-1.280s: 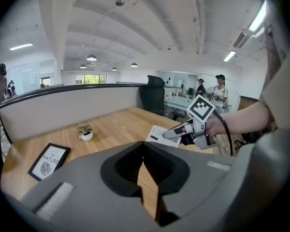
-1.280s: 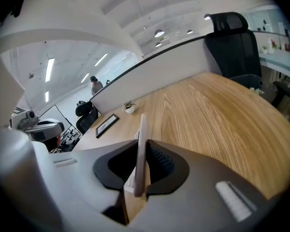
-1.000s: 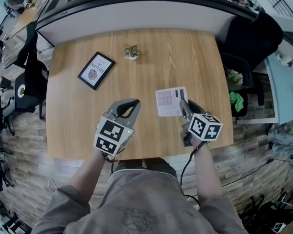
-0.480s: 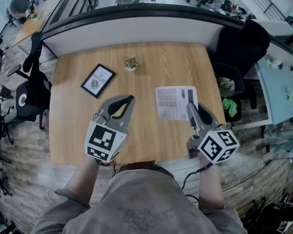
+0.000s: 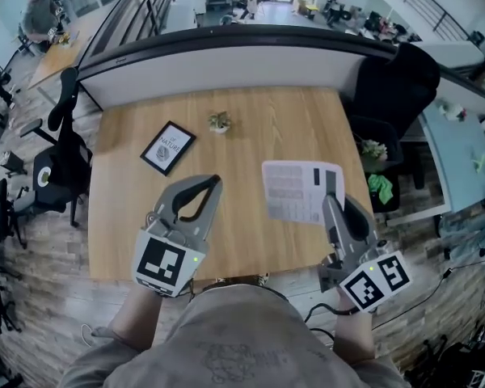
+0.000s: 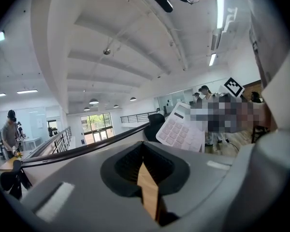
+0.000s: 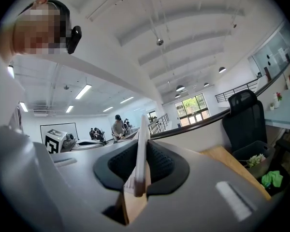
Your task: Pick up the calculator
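The right gripper (image 5: 331,191) pinches the calculator (image 5: 293,191) by one edge to lift it. The left gripper (image 5: 215,182) is closed and seems empty.

Bright, even light from ceiling strip lights (image 7: 82,92); soft shadows on the bench (image 5: 250,136); fisheye-warped edges; near jaws blurred.

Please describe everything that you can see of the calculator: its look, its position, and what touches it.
The calculator is a thin, flat, light grey rectangle, apparently plastic, with rows of pale keys and a narrow dark display along one end. It is held in the air above the wooden table and rests on nothing. The right gripper is shut on one edge, close to the display. In the right gripper view it appears edge-on, upright between the dark ribbed fingers.
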A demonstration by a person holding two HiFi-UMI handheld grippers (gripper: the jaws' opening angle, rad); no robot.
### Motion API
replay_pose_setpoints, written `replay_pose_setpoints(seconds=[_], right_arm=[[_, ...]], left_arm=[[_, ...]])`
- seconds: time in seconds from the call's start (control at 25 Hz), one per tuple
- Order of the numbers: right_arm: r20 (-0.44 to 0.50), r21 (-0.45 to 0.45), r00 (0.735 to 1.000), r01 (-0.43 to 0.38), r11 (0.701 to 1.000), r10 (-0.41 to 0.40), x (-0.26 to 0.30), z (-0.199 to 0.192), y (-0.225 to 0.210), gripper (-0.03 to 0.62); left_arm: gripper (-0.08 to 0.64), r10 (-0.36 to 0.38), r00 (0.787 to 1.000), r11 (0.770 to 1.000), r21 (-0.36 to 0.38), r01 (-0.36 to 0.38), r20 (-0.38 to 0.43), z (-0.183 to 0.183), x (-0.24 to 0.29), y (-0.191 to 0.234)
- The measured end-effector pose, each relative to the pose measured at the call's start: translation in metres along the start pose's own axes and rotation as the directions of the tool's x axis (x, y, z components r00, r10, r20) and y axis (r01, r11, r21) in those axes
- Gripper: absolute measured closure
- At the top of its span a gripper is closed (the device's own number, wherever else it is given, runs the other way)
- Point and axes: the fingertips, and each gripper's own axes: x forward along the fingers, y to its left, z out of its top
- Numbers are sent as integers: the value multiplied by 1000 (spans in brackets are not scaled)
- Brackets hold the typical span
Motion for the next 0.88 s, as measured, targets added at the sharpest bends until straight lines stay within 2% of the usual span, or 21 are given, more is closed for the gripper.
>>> replay_pose_setpoints(seconds=[0.2,0.4,0.56,0.88], right_arm=[[-43,-29,999,-29,999,28,-12,-11,13,532],[-110,15,992,-52,999,53,-9,-38,18,532],[-122,22,990,-65,998,67,-4,-47,23,532],[-125,13,990,-59,998,60,-2,-45,21,532]], left_arm=[[558,3,1000,999,-32,-4,-26,-7,-7,-8],[558,-18,998,998,-62,15,-55,-18,-9,-18],[558,-36,997,998,-44,34,-64,-26,-12,-21],[558,-25,997,999,-37,22,-72,-26,-15,-14]])
